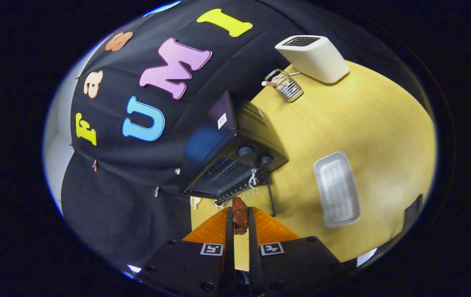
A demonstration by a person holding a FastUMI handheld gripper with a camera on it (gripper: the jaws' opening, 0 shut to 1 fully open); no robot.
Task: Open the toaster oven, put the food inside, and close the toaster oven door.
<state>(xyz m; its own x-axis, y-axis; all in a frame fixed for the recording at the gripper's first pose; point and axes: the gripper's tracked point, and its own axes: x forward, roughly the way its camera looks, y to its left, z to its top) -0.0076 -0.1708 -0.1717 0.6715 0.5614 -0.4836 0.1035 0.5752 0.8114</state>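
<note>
Gripper [240, 218] narrow, both fingers clamped on the food [239, 215]. Toaster oven [235, 152] just ahead, door down. Bare table [367, 132] beside it.

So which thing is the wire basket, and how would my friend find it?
Start at the yellow wooden table and find the black toaster oven, just beyond the gripper, whose fingers pinch a reddish-brown piece of food. Look past the oven toward the white pop-up toaster. The wire basket sits right beside it: small, shiny and made of thin metal bars.
</note>
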